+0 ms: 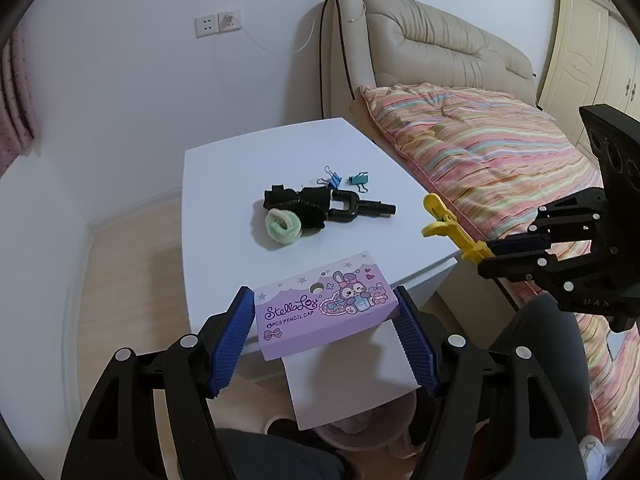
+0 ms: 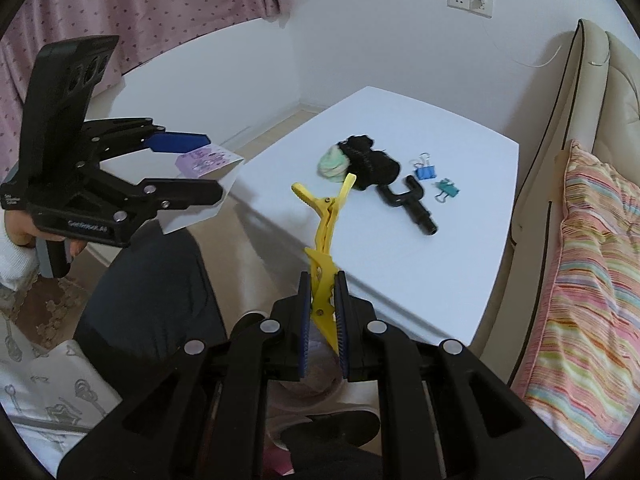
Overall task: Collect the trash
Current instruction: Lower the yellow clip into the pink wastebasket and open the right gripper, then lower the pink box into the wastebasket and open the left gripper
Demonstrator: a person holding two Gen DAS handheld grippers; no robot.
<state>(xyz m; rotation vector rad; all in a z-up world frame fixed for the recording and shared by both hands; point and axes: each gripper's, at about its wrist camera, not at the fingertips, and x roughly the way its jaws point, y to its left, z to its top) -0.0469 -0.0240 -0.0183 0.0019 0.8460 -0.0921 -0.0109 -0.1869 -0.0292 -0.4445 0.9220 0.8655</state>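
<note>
Purple box [image 1: 326,306] gripped crosswise by left tongs [image 1: 326,340]; yellow clip [image 2: 326,236] clamped in right tongs [image 2: 323,320], long axis pointing toward desk [image 2: 460,272].

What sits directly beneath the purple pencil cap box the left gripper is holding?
Below the pencil cap box, gripped by the left gripper, a pinkish bin shows on the floor. The box's white flap covers most of the bin's opening, so its contents stay hidden.
</note>
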